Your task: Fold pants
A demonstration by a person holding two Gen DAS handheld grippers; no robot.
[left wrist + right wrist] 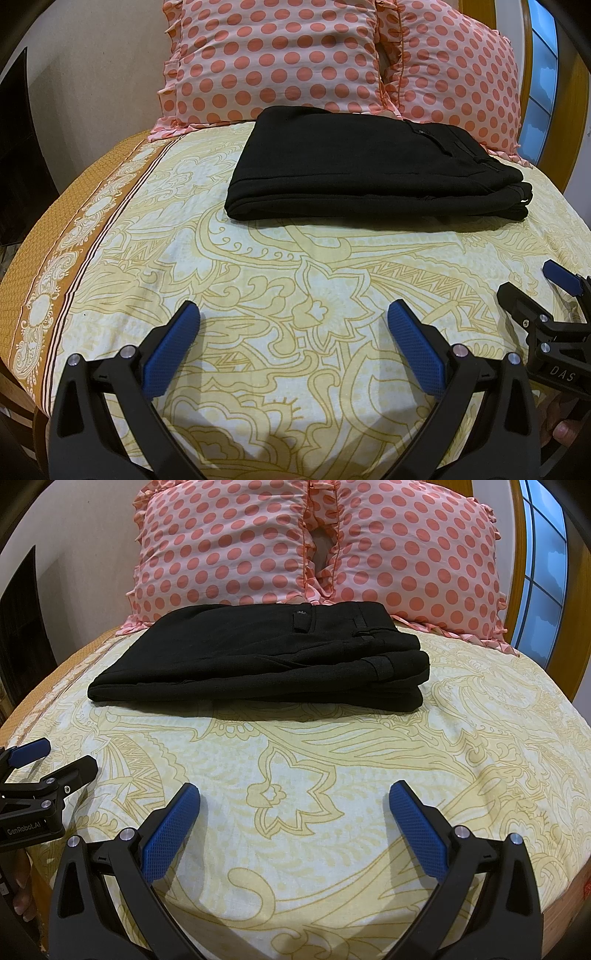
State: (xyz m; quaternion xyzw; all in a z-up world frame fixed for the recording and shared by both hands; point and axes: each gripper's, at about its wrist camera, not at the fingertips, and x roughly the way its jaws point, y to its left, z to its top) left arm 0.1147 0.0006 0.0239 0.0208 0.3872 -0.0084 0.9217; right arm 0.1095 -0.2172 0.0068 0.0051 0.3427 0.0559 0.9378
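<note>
Blue textured pads line the fingers of both tools, and both pairs stand wide apart with nothing between them. In the left wrist view the left gripper [293,314] fills the bottom of the frame, its spread fingers over bare bedsheet [258,266]. At the right edge of that same frame the right gripper [532,280] pokes in, also spread, with a fingertip of the person's hand just visible below it.

The right wrist view mirrors this: the right gripper [294,794] sits low and centre, and the left gripper [61,755] enters from the left edge, jaws parted (its body reads "GenRobot.AI" here, a label the other view does not show).

Beyond the fingers, the yellow-patterned sheet runs up the frame to the pants [373,173], black and already folded into a thick rectangular stack in the upper middle, well apart from both tools. The right wrist view shows the pants [266,661] with belt loops and waistband at their right end; the left view shows a small white spot at that end instead.

Touching the far edge of the stack, two pink polka-dot pillows [280,59] lean across the top of the frame. Only the left view shows the sheet's orange border [74,258] at lower left.
</note>
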